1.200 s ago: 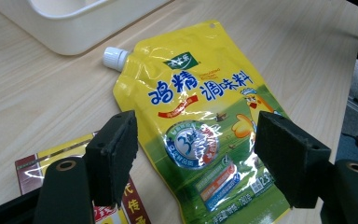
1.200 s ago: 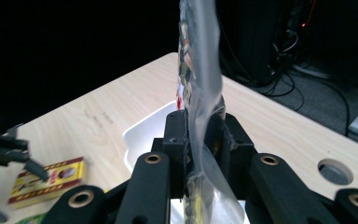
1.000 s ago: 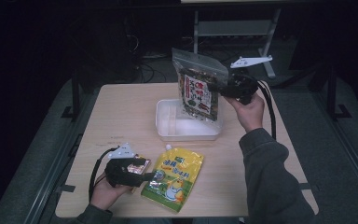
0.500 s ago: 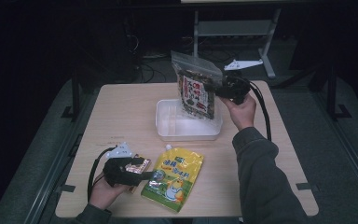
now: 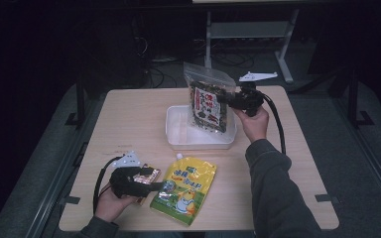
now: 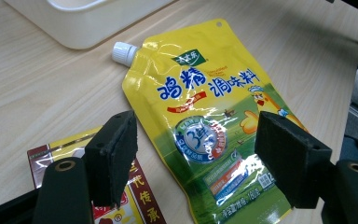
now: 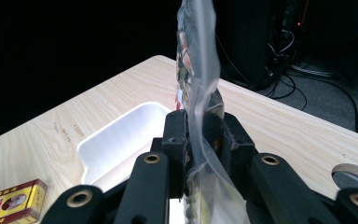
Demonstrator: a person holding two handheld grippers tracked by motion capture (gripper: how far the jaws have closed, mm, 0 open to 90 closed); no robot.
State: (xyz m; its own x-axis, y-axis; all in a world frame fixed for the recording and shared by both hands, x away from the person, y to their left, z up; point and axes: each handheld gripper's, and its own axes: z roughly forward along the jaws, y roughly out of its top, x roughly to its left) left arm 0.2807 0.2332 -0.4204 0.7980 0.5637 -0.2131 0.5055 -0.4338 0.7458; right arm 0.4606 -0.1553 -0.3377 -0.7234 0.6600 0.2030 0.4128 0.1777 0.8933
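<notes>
White tray (image 5: 178, 139) under clear snack bag (image 5: 209, 101), pinched by right hand-held gripper (image 5: 226, 100), left hand-held gripper (image 5: 164, 184) spread, holding nothing

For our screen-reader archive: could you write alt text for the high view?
The right gripper holds a clear snack bag upright over a white tray on a wooden table. The left gripper rests open beside a yellow spouted pouch.

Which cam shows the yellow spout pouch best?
Left gripper view: the yellow spout pouch lies flat and close, white cap and print readable, between the open left gripper pads. High view shows it whole but small beside that gripper.
</notes>
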